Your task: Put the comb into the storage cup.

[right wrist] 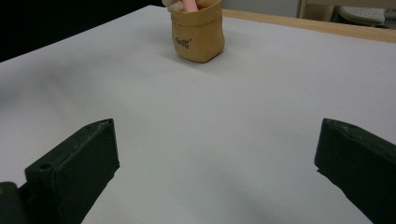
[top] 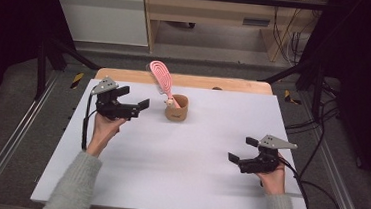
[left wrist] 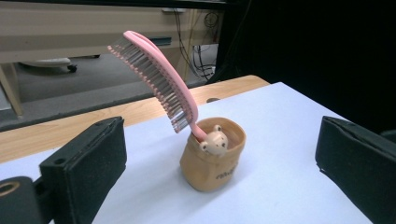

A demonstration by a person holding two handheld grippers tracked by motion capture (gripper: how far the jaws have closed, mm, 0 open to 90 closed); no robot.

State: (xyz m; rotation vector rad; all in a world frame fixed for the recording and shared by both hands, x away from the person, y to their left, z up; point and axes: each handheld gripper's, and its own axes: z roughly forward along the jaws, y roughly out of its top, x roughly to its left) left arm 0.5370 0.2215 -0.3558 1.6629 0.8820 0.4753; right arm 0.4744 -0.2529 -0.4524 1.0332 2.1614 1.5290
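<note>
Pink brush point(top: 161, 76) standing tilted in tan cup point(top: 176, 109). Left gripper point(top: 134, 99) wide open, holding nothing, near cup. Right gripper point(top: 242, 149) wide open, holding nothing, well apart.

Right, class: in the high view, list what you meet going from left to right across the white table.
left gripper → pink hairbrush standing in the small tan pouch → right gripper

Pink plastic comb point(right wrist: 189, 4): cut off by the right gripper view's top edge.
Tan paper pouch's point(left wrist: 212, 161) lettering: partly hidden.
</note>
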